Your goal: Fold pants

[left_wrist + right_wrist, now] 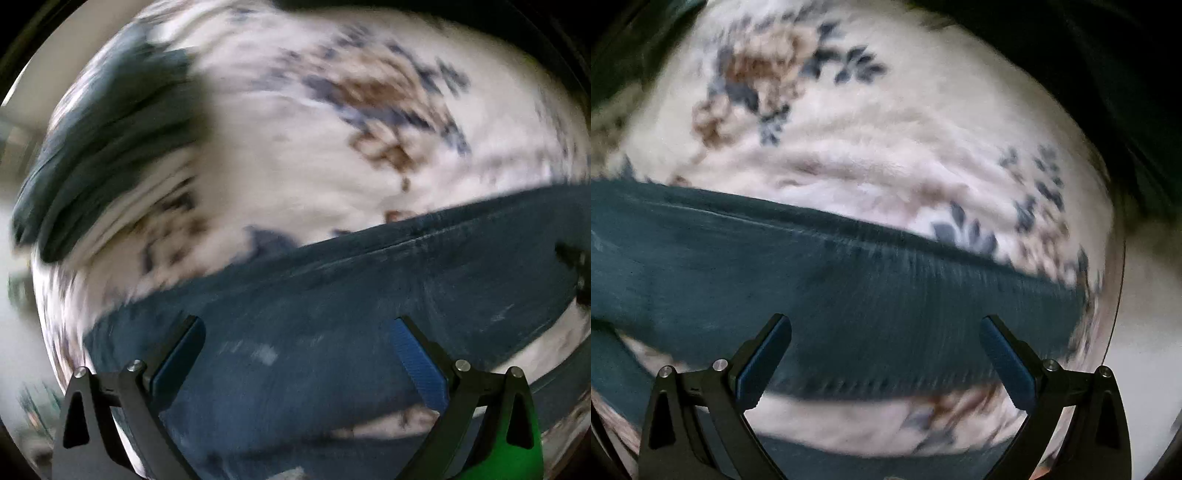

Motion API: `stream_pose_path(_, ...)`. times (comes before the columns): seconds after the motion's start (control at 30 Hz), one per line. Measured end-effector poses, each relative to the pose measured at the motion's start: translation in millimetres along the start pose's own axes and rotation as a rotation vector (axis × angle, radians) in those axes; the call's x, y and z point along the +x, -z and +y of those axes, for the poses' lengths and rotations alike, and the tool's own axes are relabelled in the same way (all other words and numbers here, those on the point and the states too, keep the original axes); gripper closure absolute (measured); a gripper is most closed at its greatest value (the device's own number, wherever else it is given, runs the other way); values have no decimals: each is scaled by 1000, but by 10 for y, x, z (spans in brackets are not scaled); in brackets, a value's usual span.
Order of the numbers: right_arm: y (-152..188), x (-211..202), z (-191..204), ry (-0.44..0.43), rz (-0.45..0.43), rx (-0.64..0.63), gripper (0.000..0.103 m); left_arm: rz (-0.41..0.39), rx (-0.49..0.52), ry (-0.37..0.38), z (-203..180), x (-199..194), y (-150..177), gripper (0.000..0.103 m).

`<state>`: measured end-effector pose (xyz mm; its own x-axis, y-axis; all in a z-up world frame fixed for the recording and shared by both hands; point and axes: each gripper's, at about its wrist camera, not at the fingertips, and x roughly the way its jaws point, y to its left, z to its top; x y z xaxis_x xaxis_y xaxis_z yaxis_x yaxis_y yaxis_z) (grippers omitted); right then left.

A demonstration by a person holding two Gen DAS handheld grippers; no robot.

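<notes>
Pants (pixel 332 314), dark blue denim, lie stretched across floral blanket (pixel 295 147); both tools (pixel 297 354) (pixel 886 350) spread wide.

No text, label, brand, number or sign can be read in either view; the dark blue pants (pixel 332 332) and the floral blanket (pixel 886 129) under them are blurred and show no lettering

open blanket beyond the pants

floral blanket (pixel 871 155) lies bare past the pants (pixel 849 295); a dark bundle (pixel 110 147), perhaps more clothing, sits far left, blurred.
</notes>
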<state>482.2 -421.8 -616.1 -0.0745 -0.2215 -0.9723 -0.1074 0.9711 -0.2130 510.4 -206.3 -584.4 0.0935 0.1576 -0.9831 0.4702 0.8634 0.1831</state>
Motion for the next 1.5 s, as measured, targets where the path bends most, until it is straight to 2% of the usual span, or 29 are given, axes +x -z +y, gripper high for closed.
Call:
stream_pose_path(0.03,-68,142,27,39,17,-54,0,18,41,5,-65,99,-67,0)
stream_pose_path(0.1,-196,372,66,60,47,-150,0,71,138,34,-199,329,-192,0)
stream_pose_path(0.17,-281,515,76,39,67,-213,0,93,220,33,-283,460,-263,0)
stream_pose_path(0.27,-423,638,99,4,74,-307,0,120,328,77,-312,554,-330,0)
stream_pose_path(0.3,-463,669,105,-11,74,-333,3,122,340,104,-283,556,-351,0)
stream_pose_path(0.33,-492,693,110,-29,79,-345,13,130,335,130,-238,564,-371,1)
stream_pose_path(0.4,-537,734,137,-90,92,-361,31,122,322,192,-153,540,-377,13)
stream_pose_path(0.43,-549,744,161,-93,89,-371,40,113,328,205,-132,513,-363,25)
stream_pose_path(0.47,-536,732,190,-100,76,-382,47,99,350,222,-127,451,-328,40)
stream_pose_path(0.5,-522,716,204,-122,66,-381,61,87,364,231,-120,377,-295,49)
stream_pose_path(0.57,-476,697,183,-125,39,-362,71,70,365,236,-82,245,-251,78)
stream_pose_path(0.6,-455,691,144,-132,28,-341,78,59,361,233,-50,174,-224,82)
stream_pose_path(0.67,-414,672,51,-147,5,-296,82,39,356,220,-4,59,-165,88)
stream_pose_path(0.83,-217,461,-228,-186,-66,-168,90,-31,277,226,194,-327,94,93)
stream_pose_path(1.07,299,-27,-537,-221,-143,-46,93,-116,105,260,530,-1206,900,95)
stream_pose_path(1.13,446,-200,-594,-231,-167,-20,93,-130,43,279,304,-1313,1007,95)
stream_pose_path(1.17,630,-297,-570,-238,-175,-9,93,-137,8,286,155,-1347,1081,95)
stream_pose_path(1.23,871,-617,-291,-237,-185,7,93,-143,-57,301,-262,-1237,1119,96)
stream_pose_path(1.3,1210,-901,-94,-233,-193,18,93,-138,-124,318,-382,-1267,1362,96)
stream_pose_path(1.4,1694,-939,16,-254,-167,50,93,-91,-219,357,-558,-1242,1861,96)
stream_pose_path(1.5,2141,-832,156,-263,-125,54,93,-15,-286,383,-706,-965,2245,96)
